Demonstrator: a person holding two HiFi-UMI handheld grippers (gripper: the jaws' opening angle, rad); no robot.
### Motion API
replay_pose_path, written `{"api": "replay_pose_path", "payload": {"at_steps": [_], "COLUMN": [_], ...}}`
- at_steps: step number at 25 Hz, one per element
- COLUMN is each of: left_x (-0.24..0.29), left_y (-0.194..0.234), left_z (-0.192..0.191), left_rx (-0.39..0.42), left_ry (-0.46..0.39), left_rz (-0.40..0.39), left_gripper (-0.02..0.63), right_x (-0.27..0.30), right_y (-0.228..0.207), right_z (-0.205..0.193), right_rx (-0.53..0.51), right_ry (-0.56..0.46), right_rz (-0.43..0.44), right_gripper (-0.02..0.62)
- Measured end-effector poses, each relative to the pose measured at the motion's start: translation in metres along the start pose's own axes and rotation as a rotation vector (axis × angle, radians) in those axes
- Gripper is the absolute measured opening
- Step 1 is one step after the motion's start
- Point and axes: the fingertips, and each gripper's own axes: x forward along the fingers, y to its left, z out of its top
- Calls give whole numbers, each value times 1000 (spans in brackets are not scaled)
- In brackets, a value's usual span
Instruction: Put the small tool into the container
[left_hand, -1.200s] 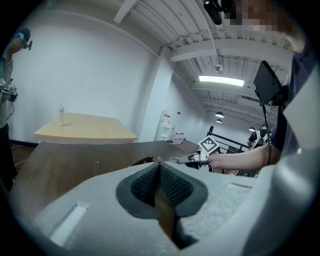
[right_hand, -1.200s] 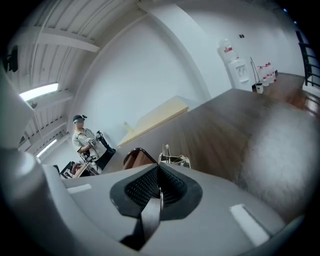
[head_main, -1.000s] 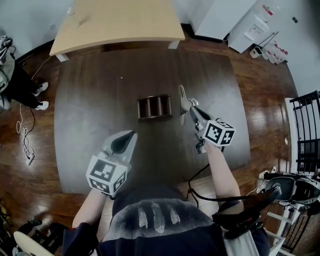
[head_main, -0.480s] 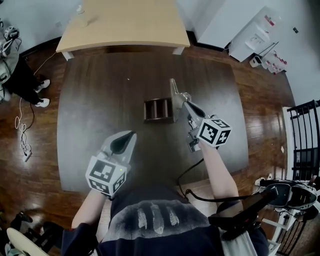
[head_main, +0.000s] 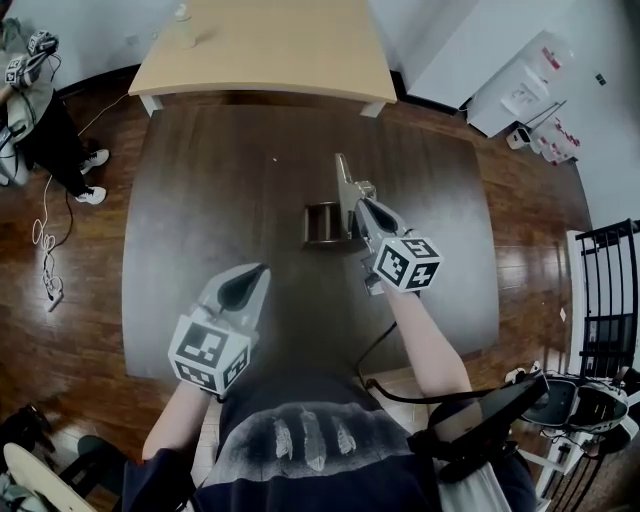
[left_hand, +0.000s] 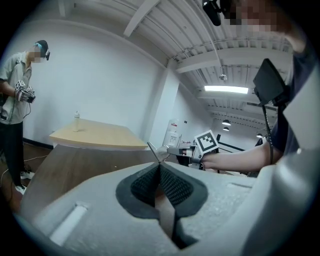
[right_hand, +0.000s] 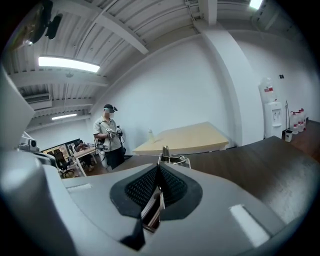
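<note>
Metal implement (head_main: 345, 183) now perhaps over container (head_main: 311, 226)

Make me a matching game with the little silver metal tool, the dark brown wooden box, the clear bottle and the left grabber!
1. small silver metal tool
2. dark brown wooden container
3. clear bottle
4. left gripper

A. on the pale wooden table
B. shut, empty
C. on the dark table
D. clamped in the right gripper

Pairs: 1-D, 2-C, 3-A, 4-B.
</note>
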Motion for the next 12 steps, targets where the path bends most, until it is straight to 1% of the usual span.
{"api": "replay_pose_path", "payload": {"at_steps": [5,10,12], "left_x": [-10,-14,-13], "left_y": [8,14,15], "left_z": [-4,-6,-6], "left_rx": [-2,-5,-3], "left_ry": [0,7,9], "left_rz": [2,5,0], "left_gripper": [-2,-2,-2], "right_x": [11,14,12], "right_y": [7,14,13], "right_z": [-12,-35,-45], "right_rx": [-59,-101,-101], "right_ry": [-6,42,57], "right_rz": [-43,-66,-76], "right_gripper": [3,4,5]}}
